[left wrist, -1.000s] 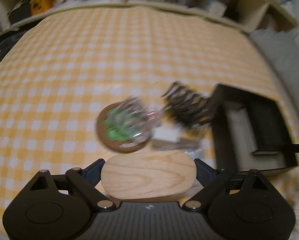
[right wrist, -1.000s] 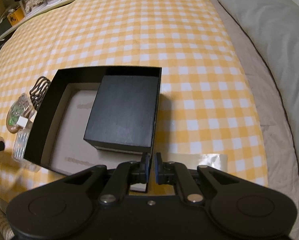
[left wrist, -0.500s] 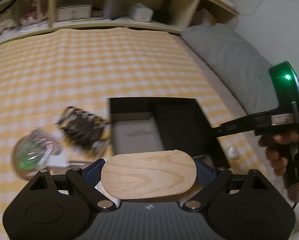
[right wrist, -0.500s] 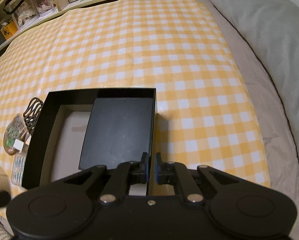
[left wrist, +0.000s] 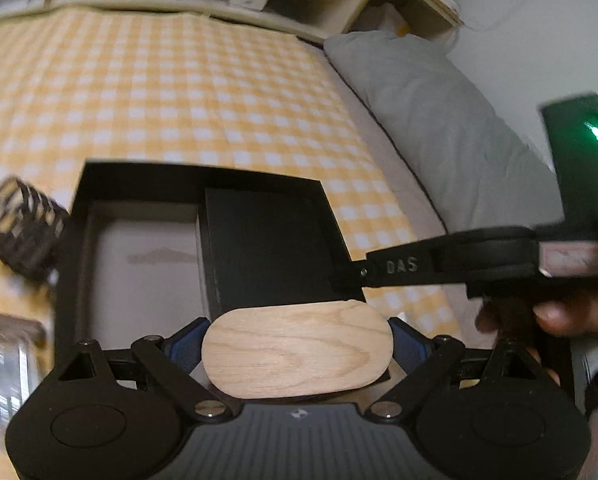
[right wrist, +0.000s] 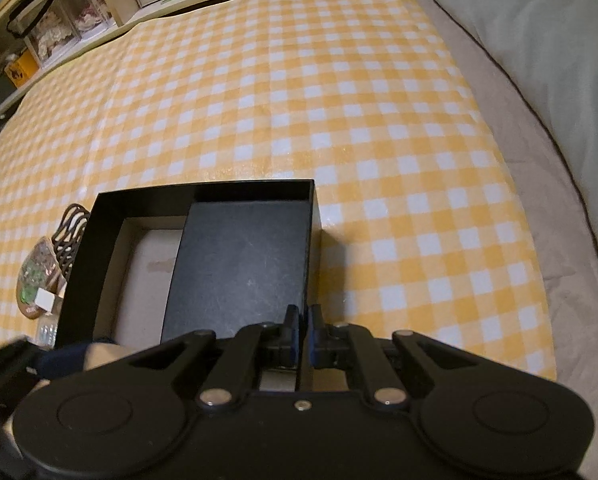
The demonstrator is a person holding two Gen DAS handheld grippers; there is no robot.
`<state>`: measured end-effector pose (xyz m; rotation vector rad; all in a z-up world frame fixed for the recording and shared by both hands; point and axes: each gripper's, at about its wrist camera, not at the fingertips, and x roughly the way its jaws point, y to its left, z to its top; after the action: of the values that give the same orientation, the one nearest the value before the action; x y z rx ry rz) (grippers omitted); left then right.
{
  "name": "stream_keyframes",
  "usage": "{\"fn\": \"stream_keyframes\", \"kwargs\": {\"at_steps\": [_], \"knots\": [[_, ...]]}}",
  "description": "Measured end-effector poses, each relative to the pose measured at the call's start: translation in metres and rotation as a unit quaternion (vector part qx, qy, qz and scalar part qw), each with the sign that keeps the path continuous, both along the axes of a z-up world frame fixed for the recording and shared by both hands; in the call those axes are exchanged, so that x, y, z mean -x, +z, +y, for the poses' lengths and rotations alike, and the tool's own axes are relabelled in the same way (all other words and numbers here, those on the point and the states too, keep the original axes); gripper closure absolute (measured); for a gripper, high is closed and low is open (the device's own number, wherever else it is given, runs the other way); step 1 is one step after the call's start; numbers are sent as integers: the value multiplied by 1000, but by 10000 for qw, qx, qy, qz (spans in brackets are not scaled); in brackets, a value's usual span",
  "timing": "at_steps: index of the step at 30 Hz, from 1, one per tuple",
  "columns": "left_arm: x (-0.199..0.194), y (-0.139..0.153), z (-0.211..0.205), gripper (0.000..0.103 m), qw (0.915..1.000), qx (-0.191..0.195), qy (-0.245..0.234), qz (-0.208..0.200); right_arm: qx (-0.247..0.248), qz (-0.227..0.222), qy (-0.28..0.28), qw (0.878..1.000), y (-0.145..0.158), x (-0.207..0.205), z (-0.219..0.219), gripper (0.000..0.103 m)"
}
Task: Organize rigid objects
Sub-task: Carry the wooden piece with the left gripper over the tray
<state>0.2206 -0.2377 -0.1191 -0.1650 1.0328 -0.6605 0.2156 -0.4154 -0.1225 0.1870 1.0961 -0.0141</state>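
The wooden oval piece (left wrist: pixel 297 354), seen from the left wrist, sits clamped across the left tool (left wrist: pixel 297 350), its long axis running crosswise from one blue pad to the other, jaws spread wide around it; straight ahead and just below lies the open black box (left wrist: pixel 79 240) on the checked cloth of the bed (left wrist: pixel 179 92), with a smaller black box (left wrist: pixel 271 248) filling its right half and bare pale floor in its left half, so the free space lies ahead and slightly left of the piece; the right tool (left wrist: pixel 343 276) reaches in from the right, clenched on the box's right wall.

From the right wrist, the right tool (right wrist: pixel 303 336) is pinched tight on that wall near the box's near right corner; the left tool's pad shows dimly at the near left corner, so the left hand is nearer the empty half; a dark wire rack (right wrist: pixel 69 232) and a round plaque (right wrist: pixel 35 280) lie just outside the box's left wall.
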Motion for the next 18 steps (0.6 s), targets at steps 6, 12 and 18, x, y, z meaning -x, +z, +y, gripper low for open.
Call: {"fn": "stream_keyframes", "kwargs": {"at_steps": [6, 12, 18], "knots": [[-5, -15, -11, 6, 9996, -62, 62, 266, -97, 0, -53, 9999, 0, 1, -3, 98], [-6, -19, -8, 5, 9988, 0, 33, 493, -87, 14, -54, 9999, 1, 1, -3, 98], [-4, -13, 0, 5, 9989, -33, -29, 470, -85, 15, -60, 9999, 1, 2, -3, 98]]}}
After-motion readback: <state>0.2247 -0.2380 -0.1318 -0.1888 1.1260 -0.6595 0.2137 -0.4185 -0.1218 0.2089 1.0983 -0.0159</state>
